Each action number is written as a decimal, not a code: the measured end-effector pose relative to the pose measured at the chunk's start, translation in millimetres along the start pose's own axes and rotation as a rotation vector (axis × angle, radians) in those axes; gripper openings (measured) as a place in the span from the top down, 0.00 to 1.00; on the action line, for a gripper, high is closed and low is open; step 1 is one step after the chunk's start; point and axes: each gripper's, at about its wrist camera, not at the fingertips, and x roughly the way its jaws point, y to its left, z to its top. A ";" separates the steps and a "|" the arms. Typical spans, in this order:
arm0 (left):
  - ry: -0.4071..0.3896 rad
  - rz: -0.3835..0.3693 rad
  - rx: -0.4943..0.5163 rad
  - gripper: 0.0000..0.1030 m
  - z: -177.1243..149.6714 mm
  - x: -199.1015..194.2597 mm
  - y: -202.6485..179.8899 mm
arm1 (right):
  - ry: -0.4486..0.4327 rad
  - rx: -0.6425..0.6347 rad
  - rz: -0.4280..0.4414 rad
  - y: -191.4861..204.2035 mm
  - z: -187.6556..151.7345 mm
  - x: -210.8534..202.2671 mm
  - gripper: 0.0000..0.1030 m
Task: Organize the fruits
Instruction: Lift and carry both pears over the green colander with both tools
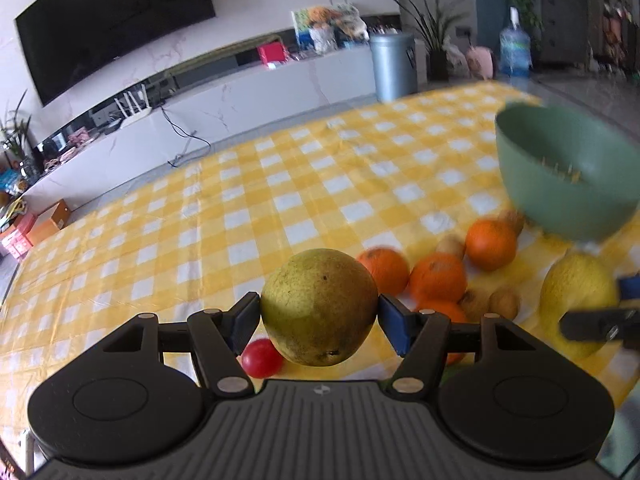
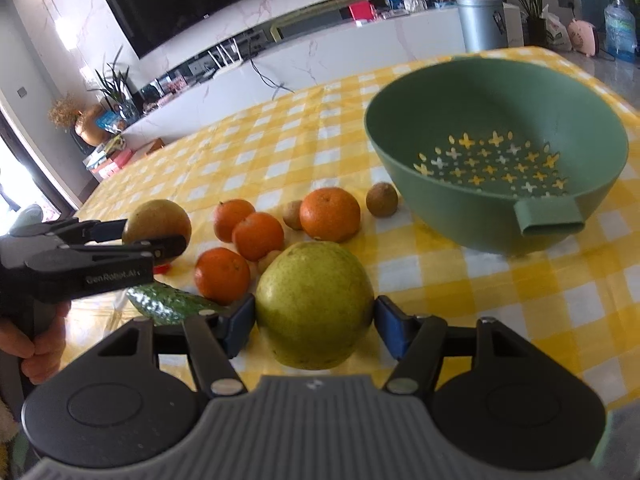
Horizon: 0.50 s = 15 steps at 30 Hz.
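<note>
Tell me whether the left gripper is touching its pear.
Touching: the left wrist view shows the left gripper with both pads pressed against the pear.

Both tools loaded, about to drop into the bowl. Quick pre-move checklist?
1. Left tool clamped on brownish pear: ok, pads touch both sides.
2. Right tool clamped on green pear: cannot tell, slight gap at the right pad.
3. Green strainer bowl empty: ok.
4. Bowl upright on the checked tablecloth: ok.
5. Path to the bowl for the right tool: ok, only cloth between.
6. Loose oranges clear of the bowl: ok.
</note>
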 end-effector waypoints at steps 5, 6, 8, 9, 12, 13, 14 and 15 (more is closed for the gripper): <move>-0.012 -0.020 -0.053 0.28 19.3 -33.6 -8.9 | -0.029 -0.021 0.010 5.1 4.5 -17.3 0.39; -0.018 -0.028 -0.055 0.28 23.1 -39.8 -12.3 | -0.041 -0.032 0.009 5.4 5.5 -22.1 0.39; -0.029 -0.047 -0.060 0.28 31.1 -51.3 -19.5 | -0.064 -0.051 0.008 6.5 10.8 -33.2 0.39; -0.034 -0.060 -0.067 0.28 35.5 -55.7 -23.8 | -0.076 -0.060 0.011 5.7 14.6 -39.5 0.39; -0.047 -0.099 -0.072 0.28 49.2 -65.3 -38.8 | -0.111 -0.100 0.004 1.2 31.2 -58.3 0.39; -0.050 -0.113 -0.073 0.28 53.5 -67.6 -44.0 | -0.120 -0.117 -0.001 -1.0 37.9 -64.0 0.39; -0.049 -0.130 -0.078 0.28 57.8 -68.7 -49.0 | -0.132 -0.133 -0.005 -3.9 45.2 -69.7 0.40; -0.047 -0.147 -0.088 0.28 63.0 -69.4 -53.1 | -0.141 -0.148 -0.009 -8.0 52.0 -74.6 0.40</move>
